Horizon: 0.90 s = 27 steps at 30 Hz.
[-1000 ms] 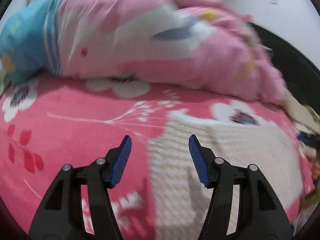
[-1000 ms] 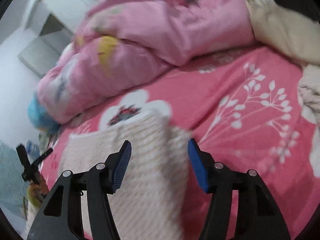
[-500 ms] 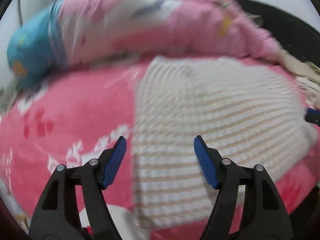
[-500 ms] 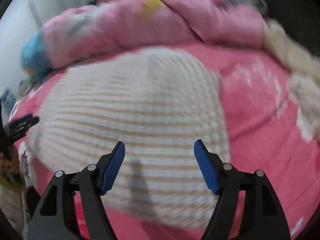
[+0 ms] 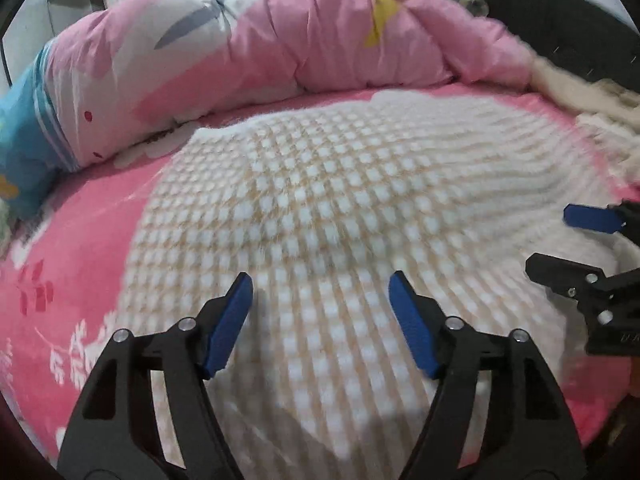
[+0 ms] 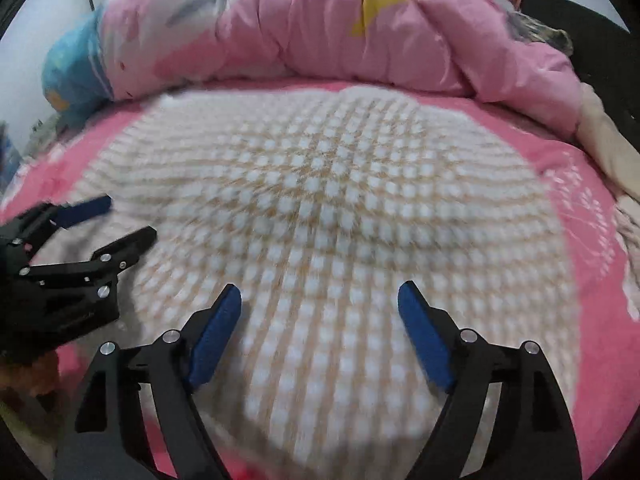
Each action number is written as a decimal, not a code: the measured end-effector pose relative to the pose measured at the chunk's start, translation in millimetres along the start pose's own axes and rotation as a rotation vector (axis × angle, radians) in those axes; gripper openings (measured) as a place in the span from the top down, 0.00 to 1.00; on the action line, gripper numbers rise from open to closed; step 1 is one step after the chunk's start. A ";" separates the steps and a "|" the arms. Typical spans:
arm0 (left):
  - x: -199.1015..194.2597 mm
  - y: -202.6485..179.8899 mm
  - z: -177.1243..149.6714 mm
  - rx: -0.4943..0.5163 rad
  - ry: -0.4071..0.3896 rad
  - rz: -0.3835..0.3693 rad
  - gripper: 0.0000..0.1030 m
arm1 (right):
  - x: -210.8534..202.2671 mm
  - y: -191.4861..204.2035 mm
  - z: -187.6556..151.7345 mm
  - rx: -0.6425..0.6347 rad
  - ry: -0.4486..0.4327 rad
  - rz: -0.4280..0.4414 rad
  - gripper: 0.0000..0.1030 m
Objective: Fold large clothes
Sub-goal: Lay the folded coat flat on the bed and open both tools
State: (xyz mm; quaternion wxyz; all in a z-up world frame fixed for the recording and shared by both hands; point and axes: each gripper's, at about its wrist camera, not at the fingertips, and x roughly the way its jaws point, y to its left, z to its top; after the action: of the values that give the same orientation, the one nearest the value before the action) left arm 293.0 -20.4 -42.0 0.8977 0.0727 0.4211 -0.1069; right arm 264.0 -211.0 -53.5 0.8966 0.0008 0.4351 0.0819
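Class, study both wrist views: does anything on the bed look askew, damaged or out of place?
Nothing stands out. The knit garment lies spread flat on the pink sheet, the quilt bunched behind it, and both tools, left and right, are open above it.

A pink floral bed carries a spread cream knit garment and a rumpled pink duvet

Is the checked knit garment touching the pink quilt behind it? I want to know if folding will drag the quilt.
Cannot tell. In the left wrist view the knit garment reaches close to the pink quilt, but blur hides whether a pink sheet strip separates them.
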 end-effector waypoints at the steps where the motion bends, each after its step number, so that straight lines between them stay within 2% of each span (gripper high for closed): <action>1: -15.9 2.4 -9.0 -0.005 -0.029 -0.043 0.36 | -10.9 2.1 -9.8 -0.013 -0.022 0.002 0.23; 3: -16.9 -1.9 -22.7 0.009 -0.021 -0.065 0.36 | -3.7 4.4 -23.2 -0.026 0.001 -0.023 0.23; 4: -12.9 -8.9 -29.9 0.025 0.003 -0.051 0.34 | 11.8 5.0 -30.1 -0.029 0.021 -0.037 0.23; 5: 0.6 -17.6 -39.2 0.063 0.017 0.000 0.33 | 22.9 3.0 -30.6 -0.039 0.022 -0.046 0.19; 7: 7.9 -26.4 -44.6 0.109 -0.008 0.058 0.33 | 28.6 4.3 -32.1 -0.054 0.018 -0.063 0.17; 8: 2.0 -28.5 -44.2 0.109 -0.017 0.072 0.33 | 19.3 4.7 -28.7 -0.043 0.021 -0.061 0.17; 10: -22.5 -22.0 -41.4 0.055 -0.019 0.029 0.36 | 0.1 7.2 -25.6 -0.045 0.003 -0.078 0.19; 13: -52.9 -15.7 -51.3 0.014 -0.096 0.010 0.35 | -30.7 7.1 -44.8 -0.084 -0.067 -0.136 0.19; 14: -52.5 -13.1 -59.8 0.004 -0.084 0.026 0.35 | -26.8 2.7 -51.1 -0.073 -0.052 -0.166 0.19; 15: -38.4 -10.1 -70.0 -0.004 -0.026 0.056 0.35 | -7.9 -10.8 -59.3 -0.041 -0.001 -0.178 0.19; 17: -9.6 -1.7 -79.0 -0.039 0.045 0.046 0.31 | 21.8 -30.9 -67.9 0.032 0.048 -0.108 0.15; 18: -9.1 3.2 -83.1 -0.074 0.028 0.024 0.31 | 18.9 -30.7 -66.0 0.043 0.042 -0.103 0.15; 20: -27.2 4.8 -81.5 -0.110 0.001 0.010 0.31 | -2.2 -24.8 -58.7 0.054 0.023 -0.095 0.15; 21: -39.2 7.7 -81.6 -0.134 -0.014 -0.024 0.31 | -10.9 -26.4 -56.7 0.060 0.011 -0.069 0.15; 23: -66.7 11.7 -87.9 -0.163 -0.068 -0.047 0.31 | -30.8 -28.7 -65.3 0.078 -0.010 -0.047 0.15; 27: -111.8 7.5 -98.7 -0.178 -0.157 -0.063 0.19 | -61.8 -24.2 -82.3 0.139 -0.035 0.002 0.15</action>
State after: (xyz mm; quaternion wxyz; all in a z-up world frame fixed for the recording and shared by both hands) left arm 152.2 23.2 -18.1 0.9271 -0.0295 0.3593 -0.1027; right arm 165.7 -249.7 -58.1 0.9019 0.0647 0.4238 0.0524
